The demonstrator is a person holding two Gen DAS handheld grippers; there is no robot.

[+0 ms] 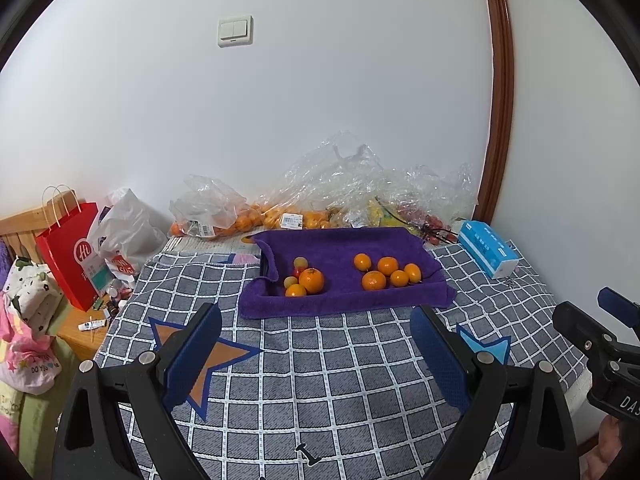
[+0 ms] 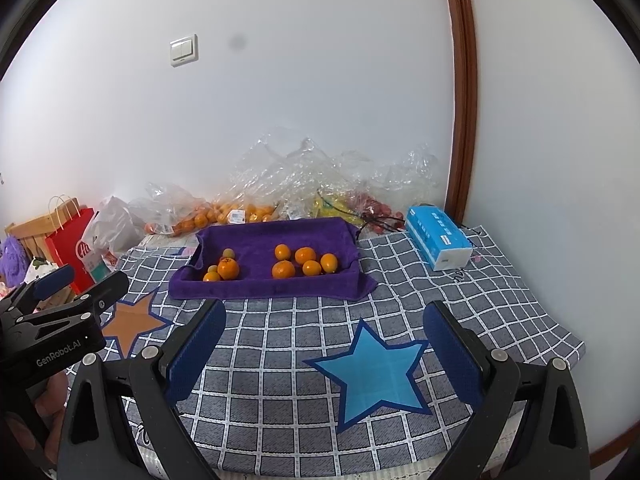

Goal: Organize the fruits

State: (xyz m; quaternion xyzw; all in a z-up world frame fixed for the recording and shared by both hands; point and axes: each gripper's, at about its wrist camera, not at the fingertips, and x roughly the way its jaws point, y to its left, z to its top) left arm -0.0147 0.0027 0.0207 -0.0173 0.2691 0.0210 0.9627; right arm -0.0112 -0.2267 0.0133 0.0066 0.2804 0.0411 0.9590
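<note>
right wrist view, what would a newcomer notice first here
The purple towel at the back of the checked cloth, holding two clusters of orange fruit: five on the right, a mixed bunch on the left. Nearer, a bright blue star lies between the open right gripper fingers.

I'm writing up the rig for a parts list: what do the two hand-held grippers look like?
Both match: the left hand-held gripper and right hand-held gripper have black plastic frames with silver pivot bolts and two fingers faced with textured dark blue pads. The left one's body reads "GenRobot.AI" in white. No cables or sleeves show.
</note>
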